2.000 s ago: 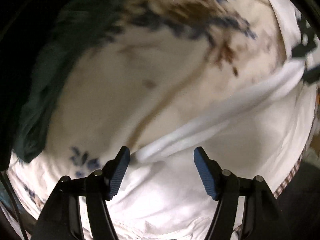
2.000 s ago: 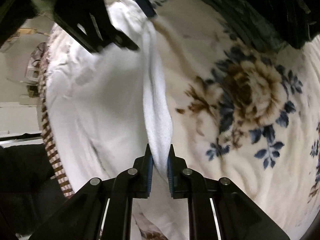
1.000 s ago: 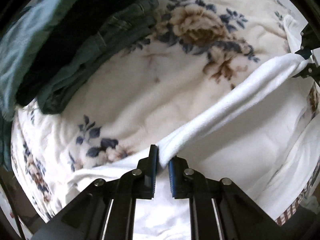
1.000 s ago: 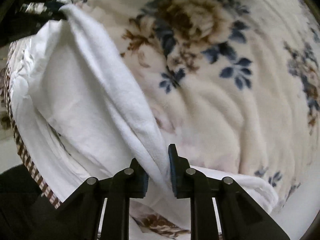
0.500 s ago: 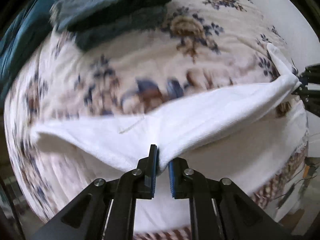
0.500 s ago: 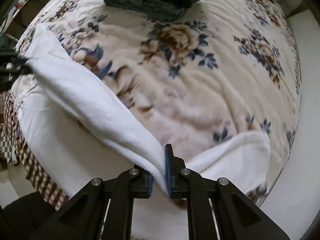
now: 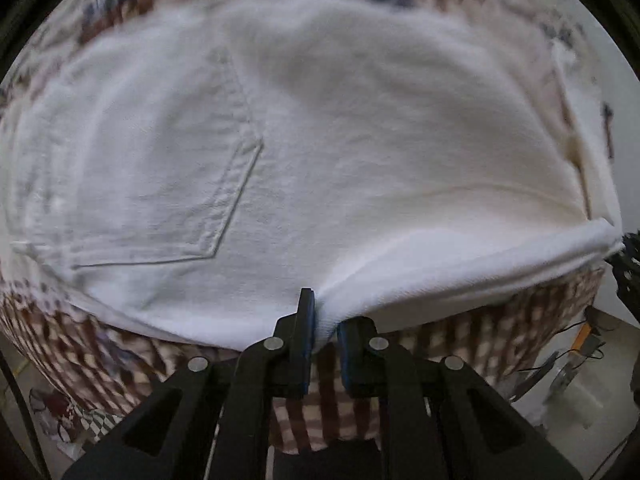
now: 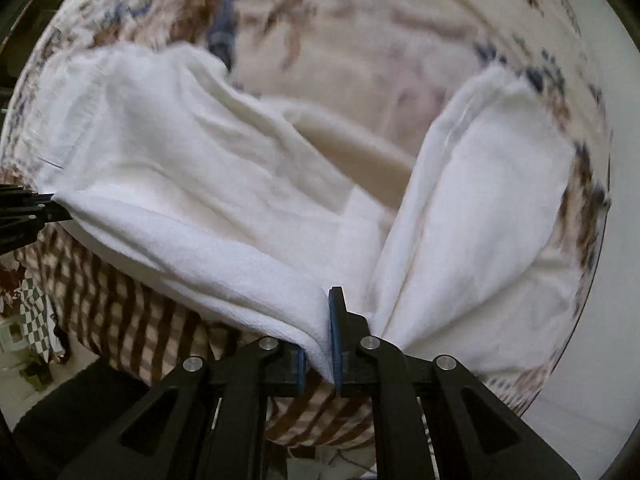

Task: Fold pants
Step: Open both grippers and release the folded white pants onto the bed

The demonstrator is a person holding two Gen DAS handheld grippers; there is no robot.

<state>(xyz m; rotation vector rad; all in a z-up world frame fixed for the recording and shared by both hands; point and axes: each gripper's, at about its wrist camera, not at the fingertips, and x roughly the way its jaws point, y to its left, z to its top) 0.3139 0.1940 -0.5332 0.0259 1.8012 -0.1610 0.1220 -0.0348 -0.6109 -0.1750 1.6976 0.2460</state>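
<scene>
White pants (image 7: 360, 140) between both tools

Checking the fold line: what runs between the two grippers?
Only a taut white edge of the pants, from the right gripper to the left gripper, seen in the right wrist view.

**No legible writing**

We find no text, label, brand, number or sign that can be read in either wrist view. The white pants (image 7: 320, 140) ahead of the jaws carry only plain stitching, and the motion-blurred floral blanket (image 8: 360, 40) beyond them shows pattern, not lettering.
</scene>
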